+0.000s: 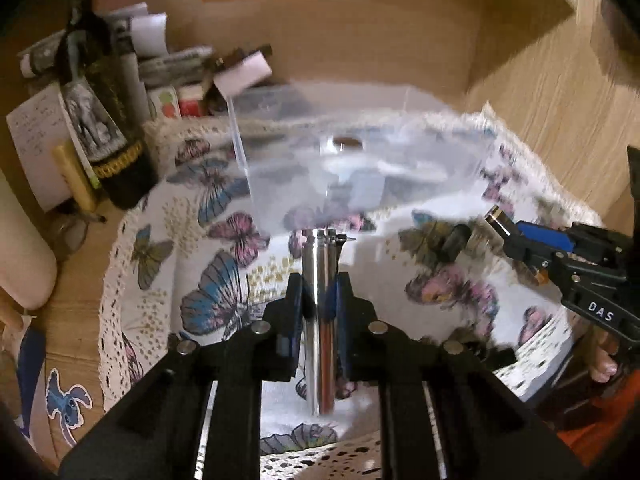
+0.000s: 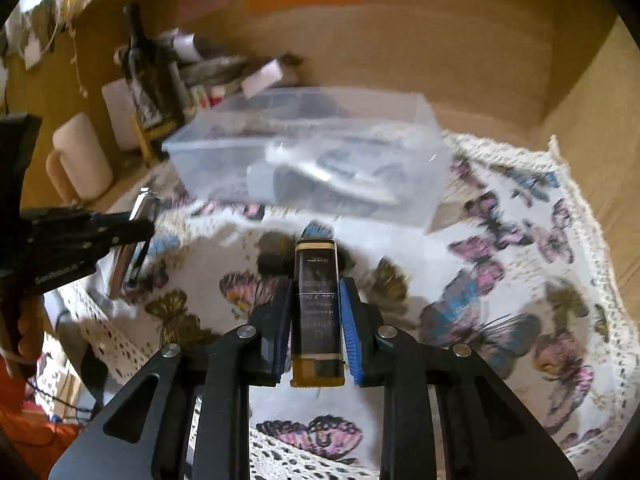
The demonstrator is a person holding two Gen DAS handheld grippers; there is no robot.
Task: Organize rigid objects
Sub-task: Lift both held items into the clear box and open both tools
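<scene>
My left gripper [image 1: 319, 294] is shut on a shiny metal cylinder [image 1: 320, 312], held above the butterfly cloth [image 1: 192, 272]; it also shows at the left of the right wrist view [image 2: 132, 236]. My right gripper [image 2: 315, 300] is shut on a dark rectangular lighter [image 2: 317, 312] with an amber base; it also shows at the right of the left wrist view [image 1: 516, 236]. A clear plastic box [image 2: 312, 156] with several dark items inside sits on the cloth ahead of both grippers, and in the left wrist view [image 1: 360, 160] too. A small dark object [image 1: 456, 242] lies on the cloth.
A dark decorated bottle [image 1: 104, 128], papers and small boxes [image 1: 176, 60] crowd the back left corner. A white jar [image 2: 80, 156] stands at the left. Wooden walls [image 1: 540, 92] enclose the back and right. A sticker [image 1: 66, 400] shows on the wooden surface.
</scene>
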